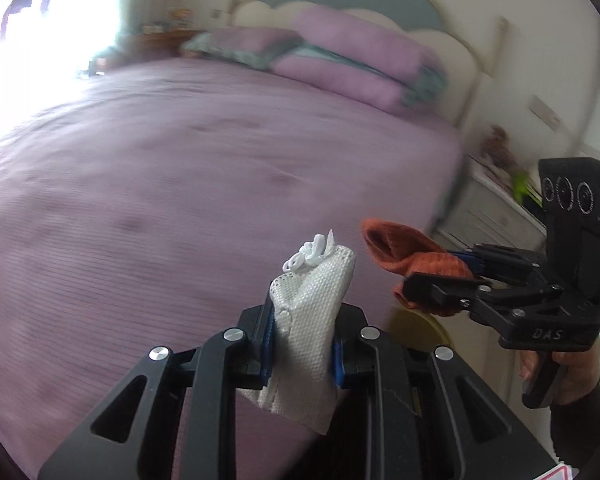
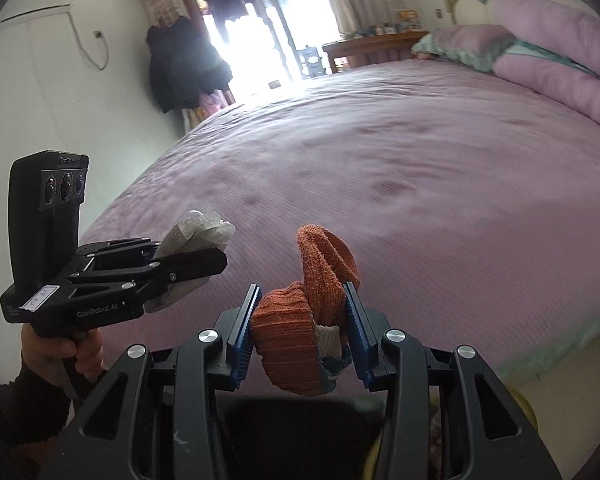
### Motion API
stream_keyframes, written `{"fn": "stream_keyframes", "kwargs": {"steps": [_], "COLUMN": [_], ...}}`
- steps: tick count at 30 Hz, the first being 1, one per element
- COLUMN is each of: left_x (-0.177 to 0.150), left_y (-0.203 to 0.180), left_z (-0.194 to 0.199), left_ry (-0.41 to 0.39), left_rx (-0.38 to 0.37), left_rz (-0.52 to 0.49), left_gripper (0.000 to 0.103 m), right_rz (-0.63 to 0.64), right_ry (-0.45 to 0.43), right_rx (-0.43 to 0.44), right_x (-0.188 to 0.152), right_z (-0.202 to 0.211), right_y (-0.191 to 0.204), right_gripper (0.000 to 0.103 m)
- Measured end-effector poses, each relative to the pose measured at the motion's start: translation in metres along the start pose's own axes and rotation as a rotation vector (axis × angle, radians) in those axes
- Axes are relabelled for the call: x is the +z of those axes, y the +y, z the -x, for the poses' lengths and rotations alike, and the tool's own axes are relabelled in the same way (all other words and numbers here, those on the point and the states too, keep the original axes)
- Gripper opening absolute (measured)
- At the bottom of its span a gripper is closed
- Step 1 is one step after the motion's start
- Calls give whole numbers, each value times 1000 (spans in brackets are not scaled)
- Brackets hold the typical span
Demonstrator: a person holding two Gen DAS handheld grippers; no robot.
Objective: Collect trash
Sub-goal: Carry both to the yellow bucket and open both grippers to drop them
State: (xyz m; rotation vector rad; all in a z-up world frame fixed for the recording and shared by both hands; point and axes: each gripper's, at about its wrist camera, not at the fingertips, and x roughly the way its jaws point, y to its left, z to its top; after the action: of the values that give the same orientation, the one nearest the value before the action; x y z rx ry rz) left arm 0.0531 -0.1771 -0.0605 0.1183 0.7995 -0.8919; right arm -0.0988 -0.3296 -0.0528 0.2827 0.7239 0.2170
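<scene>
— What's below you?
— A purple bed [image 1: 180,168], pillows [image 1: 352,60] at its headboard.
— And your grips?
— My left gripper [image 1: 302,344] pinches a white mesh pouch [image 1: 308,328]; my right gripper [image 2: 300,328] clamps an orange sock [image 2: 300,320], both above the bed's edge.

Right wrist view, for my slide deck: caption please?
Right gripper clamps an orange sock above a purple bed.

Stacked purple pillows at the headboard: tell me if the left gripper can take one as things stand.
Probably not. The left gripper is shut on the white mesh pouch, and the pillows lie across the bed.
</scene>
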Motion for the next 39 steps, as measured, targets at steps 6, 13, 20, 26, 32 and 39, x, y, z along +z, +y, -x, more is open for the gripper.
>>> {"fn": "stream_keyframes", "kwargs": {"steps": [6,13,20,26,32,39], "left_x": [-24,-47,-69,-75,-81,-82], "left_y": [-77,-136,-170,-188,-193,-193], "left_z": [-43,-99,-160,-200,-214,-221], "left_ry": [100,221,344,414,435,478], "left_rx": [-126,-212,-231,-214,-188,-185], "left_rz": [-93,-163,-182,-204,-239,-250], "left_gripper": [22,22,23,34,83,87], "right_rz": [-116,-264,-377,-450,-469,-462], "right_ry": [-11,-12,1,4,27,52], "right_rx": [-89,-174,-211,-213,-239,-246], "right_x": [-52,-108,-152,-178,-185,-181], "right_z": [44,76,81,83,83,79], "right_y": [-47,-100,-137,-163,-175,-179], "right_gripper": [40,40,40,40,40,40]}}
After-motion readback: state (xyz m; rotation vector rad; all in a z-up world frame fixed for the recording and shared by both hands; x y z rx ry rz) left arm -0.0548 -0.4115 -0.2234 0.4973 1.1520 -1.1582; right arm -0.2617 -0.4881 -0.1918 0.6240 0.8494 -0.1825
